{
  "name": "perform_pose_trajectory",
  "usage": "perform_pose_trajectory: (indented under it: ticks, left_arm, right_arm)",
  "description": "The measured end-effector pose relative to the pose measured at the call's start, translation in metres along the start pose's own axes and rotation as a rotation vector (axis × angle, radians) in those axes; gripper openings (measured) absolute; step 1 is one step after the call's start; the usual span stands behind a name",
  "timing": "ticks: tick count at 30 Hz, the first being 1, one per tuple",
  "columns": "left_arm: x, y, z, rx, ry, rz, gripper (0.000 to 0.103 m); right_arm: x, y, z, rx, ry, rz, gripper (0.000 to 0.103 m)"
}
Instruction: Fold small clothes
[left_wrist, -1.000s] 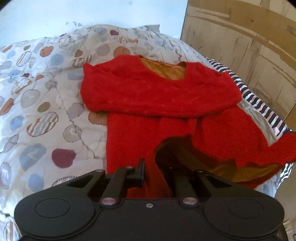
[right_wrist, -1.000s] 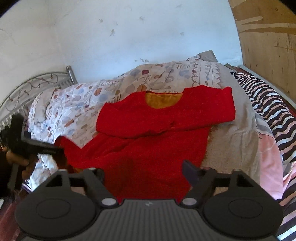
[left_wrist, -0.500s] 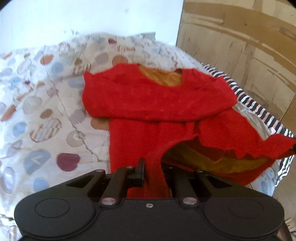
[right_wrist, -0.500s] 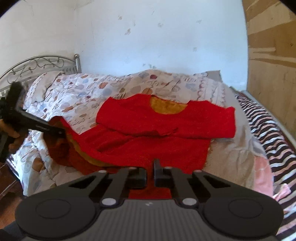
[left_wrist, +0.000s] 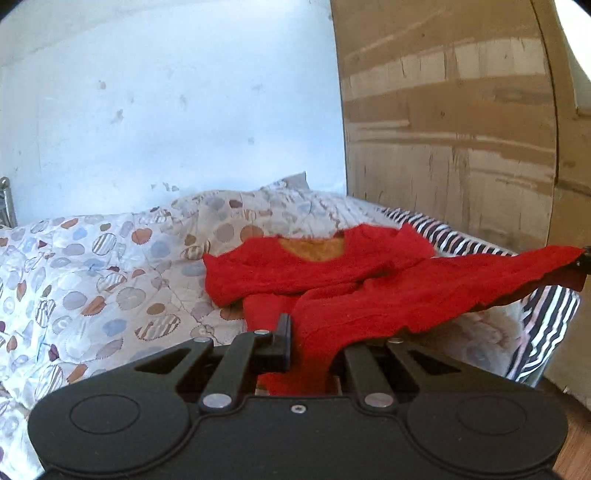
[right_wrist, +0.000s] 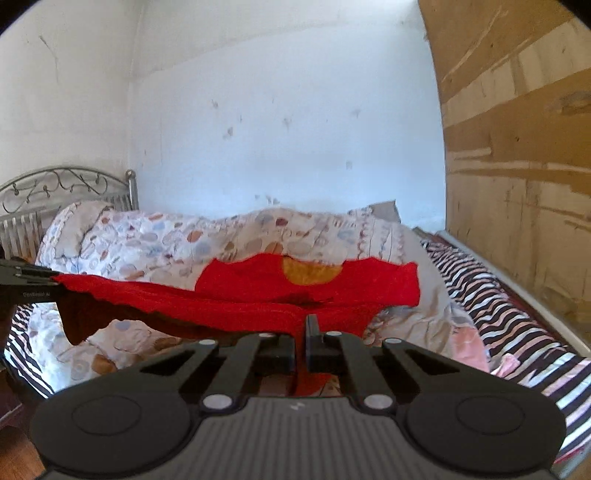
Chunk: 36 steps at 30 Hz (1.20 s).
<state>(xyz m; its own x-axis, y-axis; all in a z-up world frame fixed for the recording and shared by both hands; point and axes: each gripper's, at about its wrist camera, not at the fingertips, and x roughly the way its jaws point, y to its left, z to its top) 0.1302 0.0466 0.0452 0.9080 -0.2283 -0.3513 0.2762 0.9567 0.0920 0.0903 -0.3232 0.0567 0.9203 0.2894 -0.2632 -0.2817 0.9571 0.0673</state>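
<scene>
Midway through folding, the left gripper (left_wrist: 306, 341) and right gripper (right_wrist: 300, 341) each clench the red sweater's (right_wrist: 258, 306) lifted hem; sleeves lie crossed, final fold remains.

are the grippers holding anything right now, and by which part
Both hold the red knitted sweater by its bottom hem: the left gripper and the right gripper each pinch one corner, lifting the hem off the patterned quilt.

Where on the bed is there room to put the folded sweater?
Bare quilt lies left of the red sweater, toward the metal headboard. The striped blanket by the wooden panel is bare too. The middle is crowded: the sweater's hem hangs between both grippers.
</scene>
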Motion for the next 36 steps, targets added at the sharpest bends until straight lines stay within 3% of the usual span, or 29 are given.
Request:
perform_pose_trajectory:
  ticks: [10,14,22,29,36]
  left_arm:
    - [-0.122,-0.019,-0.009,0.029,-0.054,-0.030,0.007]
    - [-0.141,-0.018,-0.007,-0.003,-0.030,-0.062,0.007]
    - [-0.103,-0.006,0.011,-0.017,0.001,-0.058,0.009]
    - [-0.029,0.018,0.061,0.012,-0.003,-0.072,0.010]
    - [0.063,0.046,0.104,-0.044,0.042,-0.117,0.010]
  right_arm:
    - [-0.117,0.039,0.005,0.010,-0.076,0.009,0.005]
    - [-0.133,0.042,0.006,0.021,-0.065,0.015,0.005]
    - [-0.093,0.030,0.022,-0.011,-0.057,0.002,0.006]
    - [-0.014,0.006,0.065,-0.105,-0.042,-0.006,0.006]
    - [0.087,-0.037,0.092,-0.033,0.003,-0.003,0.006]
